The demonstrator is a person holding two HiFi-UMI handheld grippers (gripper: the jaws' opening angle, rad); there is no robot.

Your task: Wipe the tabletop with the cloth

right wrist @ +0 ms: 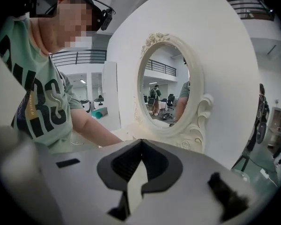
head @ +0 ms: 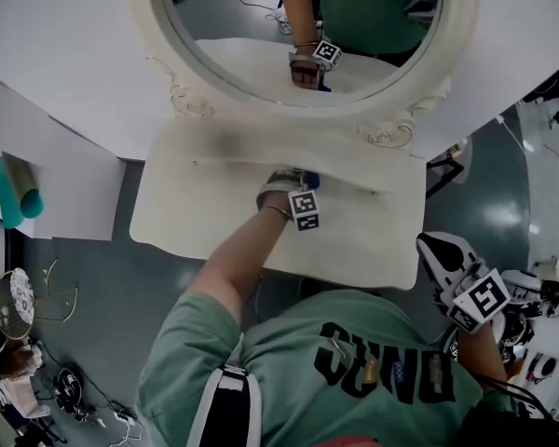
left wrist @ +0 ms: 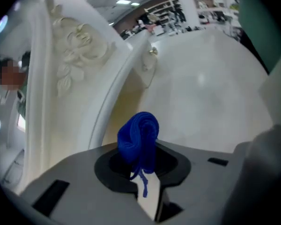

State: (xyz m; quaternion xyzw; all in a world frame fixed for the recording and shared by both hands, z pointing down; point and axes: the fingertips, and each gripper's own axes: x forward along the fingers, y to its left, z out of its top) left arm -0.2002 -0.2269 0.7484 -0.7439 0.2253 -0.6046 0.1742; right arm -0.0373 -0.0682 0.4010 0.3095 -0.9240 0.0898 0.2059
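Grey-white, jaws pressed together on nothing, the right gripper (right wrist: 140, 144) hangs beside the person's green printed shirt (head: 354, 361). Farther out, the left gripper (left wrist: 140, 161) clamps a bunched blue cloth (left wrist: 139, 139), seemingly touching the cream tabletop (head: 373, 240) below the oval carved-frame mirror (head: 158, 35).

Oval mirror (head: 233, 17) — ornate cream frame, teal roll (head: 14, 198), floor cables (head: 112, 413)
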